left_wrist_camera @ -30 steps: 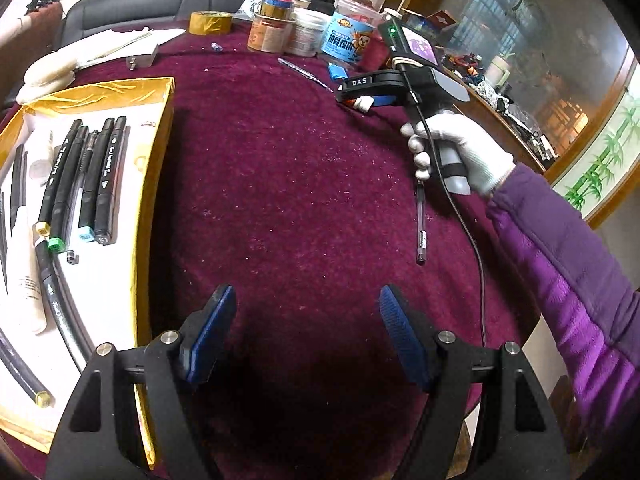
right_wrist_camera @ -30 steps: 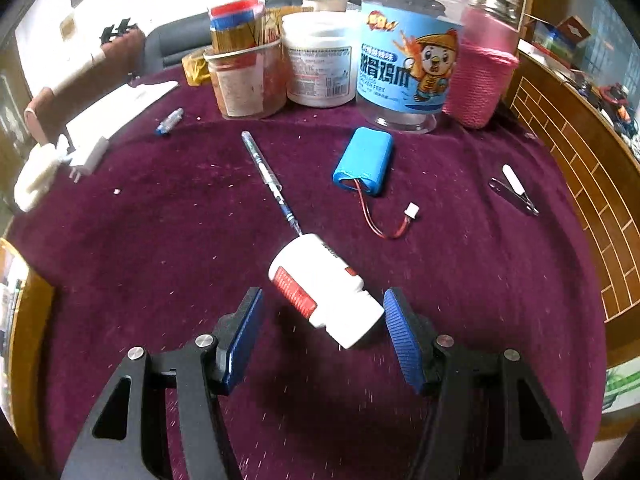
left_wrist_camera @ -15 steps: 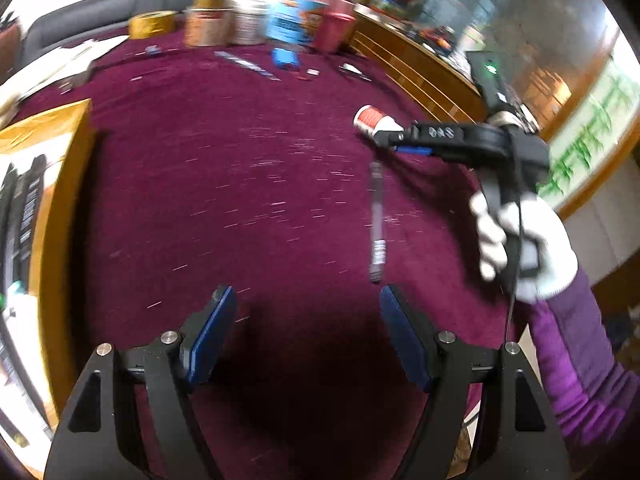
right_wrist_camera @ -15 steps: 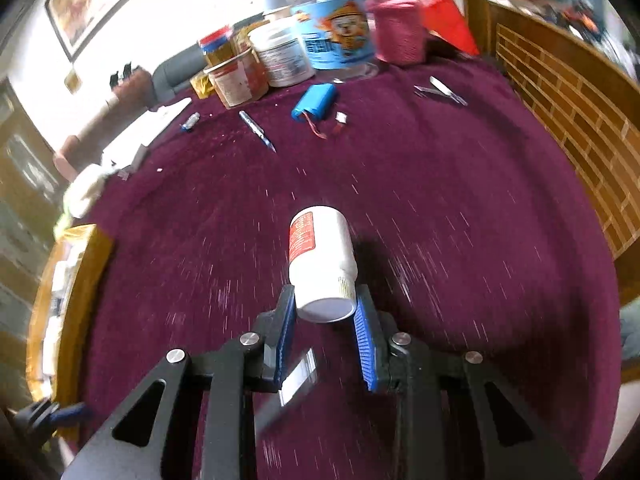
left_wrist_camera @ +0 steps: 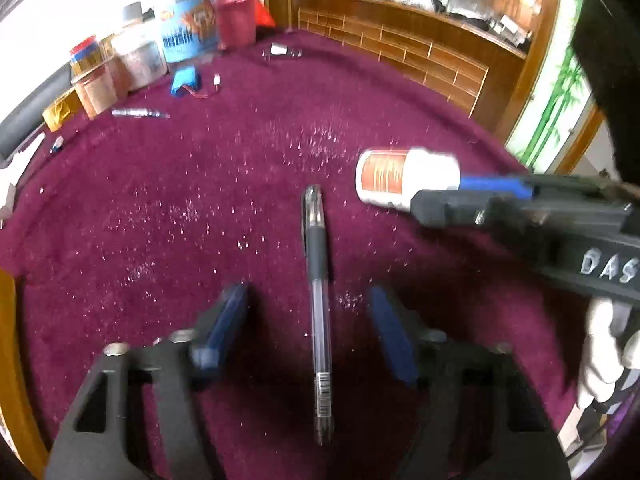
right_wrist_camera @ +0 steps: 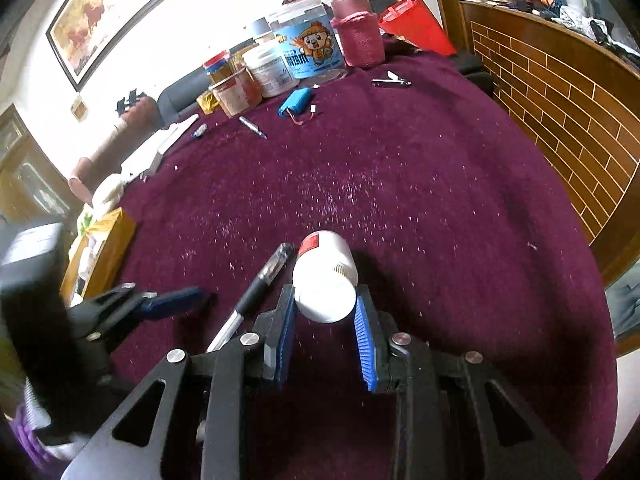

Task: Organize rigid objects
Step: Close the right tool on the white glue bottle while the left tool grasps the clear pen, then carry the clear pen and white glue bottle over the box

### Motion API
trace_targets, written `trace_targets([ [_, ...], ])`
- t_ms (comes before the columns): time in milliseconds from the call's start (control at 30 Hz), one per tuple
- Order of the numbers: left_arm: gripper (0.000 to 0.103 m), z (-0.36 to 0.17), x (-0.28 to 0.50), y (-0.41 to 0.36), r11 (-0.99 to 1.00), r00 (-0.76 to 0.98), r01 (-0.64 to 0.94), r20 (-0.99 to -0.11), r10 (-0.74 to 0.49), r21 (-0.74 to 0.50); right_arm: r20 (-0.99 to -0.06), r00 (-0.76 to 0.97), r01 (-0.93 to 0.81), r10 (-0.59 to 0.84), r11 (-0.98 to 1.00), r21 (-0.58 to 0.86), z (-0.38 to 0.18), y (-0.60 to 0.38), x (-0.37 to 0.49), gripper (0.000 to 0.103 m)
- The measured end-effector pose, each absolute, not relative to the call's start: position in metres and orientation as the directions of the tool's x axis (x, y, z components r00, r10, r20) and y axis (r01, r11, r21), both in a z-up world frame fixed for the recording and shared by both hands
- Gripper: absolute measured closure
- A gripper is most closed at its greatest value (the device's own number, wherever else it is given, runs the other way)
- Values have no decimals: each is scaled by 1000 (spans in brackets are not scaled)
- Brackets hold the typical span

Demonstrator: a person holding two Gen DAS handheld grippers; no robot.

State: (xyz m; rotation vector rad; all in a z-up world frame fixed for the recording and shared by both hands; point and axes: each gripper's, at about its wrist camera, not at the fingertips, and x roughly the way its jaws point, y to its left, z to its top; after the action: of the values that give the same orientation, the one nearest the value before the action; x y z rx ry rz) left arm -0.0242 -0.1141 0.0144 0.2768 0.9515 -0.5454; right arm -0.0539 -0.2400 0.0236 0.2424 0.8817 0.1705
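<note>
A second ago our right gripper [right_wrist_camera: 324, 320] stood wide around the white bottle [right_wrist_camera: 325, 280] as it lay on the desk [right_wrist_camera: 420, 200]; now it is clamped on the bottle's cap end and has carried it clear of the cloth, up beside the pen [left_wrist_camera: 316, 280]. Our left gripper [left_wrist_camera: 308, 332], which had been facing the gold tray [right_wrist_camera: 105, 240], has swung round and come down so that its spread, empty fingers [left_wrist_camera: 224, 320] straddle the pen, which lies on the desk pointing away from us. Neither pad touches the pen yet (as far as the blur lets us judge). So one object is in hand and a second is lined up. We judge both are bound for the tray, which sits well to the left of the pen.
</note>
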Motion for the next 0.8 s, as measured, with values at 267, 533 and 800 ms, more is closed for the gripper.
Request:
trace_targets([
  [267, 91, 11, -28, -95, 833, 432, 550, -833, -346, -61, -748, 627, -42, 218, 968, 247, 18, -244, -64, 57],
  [533, 83, 20, -28, -111, 825, 430, 562, -831, -354, -61, -756, 623, -26, 200, 972, 235, 18, -239, -53, 50],
  [800, 97, 18, -24, -99, 825, 409, 548, -816, -409, -138, -771, 609, -22, 188, 975, 220, 7, -223, -40, 51],
])
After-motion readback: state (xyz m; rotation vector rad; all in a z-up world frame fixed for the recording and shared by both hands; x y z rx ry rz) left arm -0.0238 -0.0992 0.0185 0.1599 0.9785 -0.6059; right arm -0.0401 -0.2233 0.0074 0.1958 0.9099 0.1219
